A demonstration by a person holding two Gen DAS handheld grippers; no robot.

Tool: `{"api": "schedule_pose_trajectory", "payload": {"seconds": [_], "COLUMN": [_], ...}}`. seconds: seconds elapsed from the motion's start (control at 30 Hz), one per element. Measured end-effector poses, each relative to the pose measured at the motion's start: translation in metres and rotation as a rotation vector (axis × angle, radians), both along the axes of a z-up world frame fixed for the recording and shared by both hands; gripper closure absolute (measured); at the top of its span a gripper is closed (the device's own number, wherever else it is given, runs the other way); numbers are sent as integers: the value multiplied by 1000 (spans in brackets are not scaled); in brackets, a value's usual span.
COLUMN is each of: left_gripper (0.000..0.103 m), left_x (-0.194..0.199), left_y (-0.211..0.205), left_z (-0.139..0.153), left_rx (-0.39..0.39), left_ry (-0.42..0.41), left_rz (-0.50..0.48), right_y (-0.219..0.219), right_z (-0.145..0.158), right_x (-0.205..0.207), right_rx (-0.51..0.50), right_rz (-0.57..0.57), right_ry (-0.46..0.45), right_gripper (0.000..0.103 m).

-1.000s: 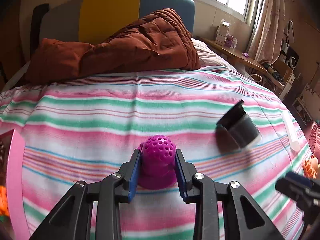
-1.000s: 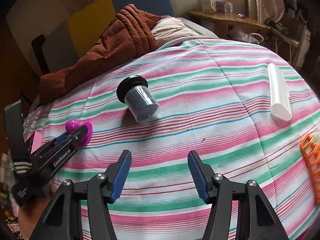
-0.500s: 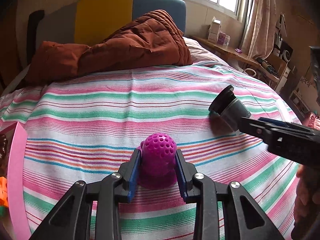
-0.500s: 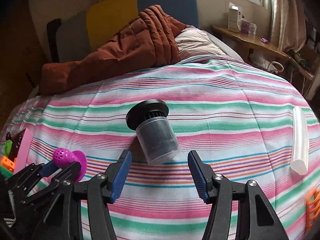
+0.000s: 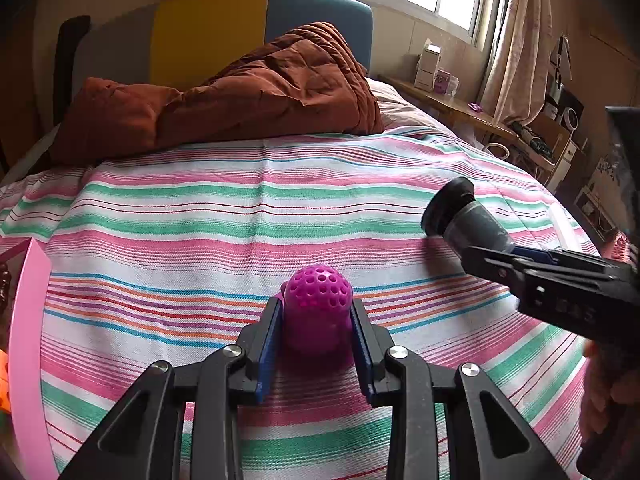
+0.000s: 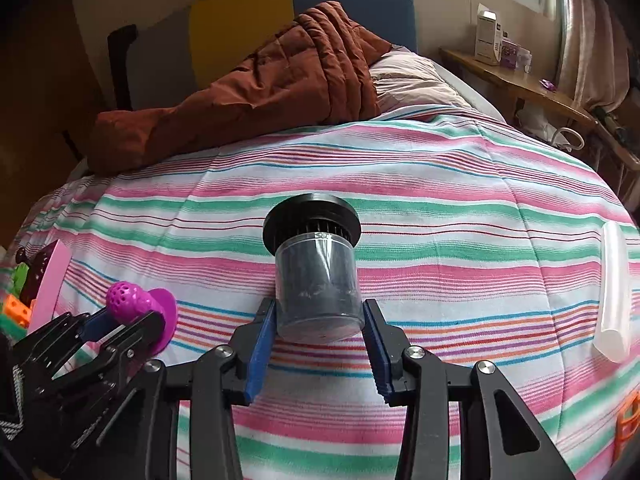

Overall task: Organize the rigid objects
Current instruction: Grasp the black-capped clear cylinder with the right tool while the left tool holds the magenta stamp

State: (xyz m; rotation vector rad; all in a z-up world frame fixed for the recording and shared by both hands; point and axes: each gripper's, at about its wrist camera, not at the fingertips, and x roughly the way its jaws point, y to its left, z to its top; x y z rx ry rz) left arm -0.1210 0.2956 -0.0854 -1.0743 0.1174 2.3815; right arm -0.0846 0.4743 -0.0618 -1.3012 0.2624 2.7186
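Purple toy point(image 5: 318, 312), perforated and dome-topped, sits clamped between the left gripper's point(image 5: 317, 344) blue fingers point(image 5: 267, 350) at 6 o'clock in the left wrist view, over the striped bed point(image 5: 248, 216); the filter point(image 5: 464, 220) lies at 3 o'clock with the right gripper point(image 5: 500, 256) around its near end. In the right wrist view the filter point(image 6: 316, 276) lies on the bed, black cap away, its clear end between the right gripper's point(image 6: 319, 344) parted fingers point(image 6: 260, 356); contact is unclear. A white tube point(image 6: 614, 292) lies at 3 o'clock, the toy point(image 6: 140, 304) at 9.
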Motion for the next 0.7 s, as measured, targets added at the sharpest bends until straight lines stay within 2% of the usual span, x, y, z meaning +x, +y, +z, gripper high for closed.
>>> {"api": "schedule_pose_trajectory", "payload": {"seconds": [0.23, 0.37, 0.57, 0.7], "left_gripper": [70, 70, 70, 70], "left_x": [-1, -1, -1, -1], "left_y": [0, 0, 0, 0], "left_z": [0, 0, 0, 0], "left_rx": [7, 5, 5, 0], "left_ry": [-5, -3, -4, -1], "left_rz": [1, 1, 1, 1], "right_y": [-20, -17, -12, -20], "right_z": [23, 29, 17, 13], "right_x": [43, 62, 64, 61], "right_rx": [50, 11, -79, -62], "right_rz": [72, 50, 19, 31], "right_ry": [-6, 7, 19, 27], "right_gripper": [60, 60, 59, 50]}}
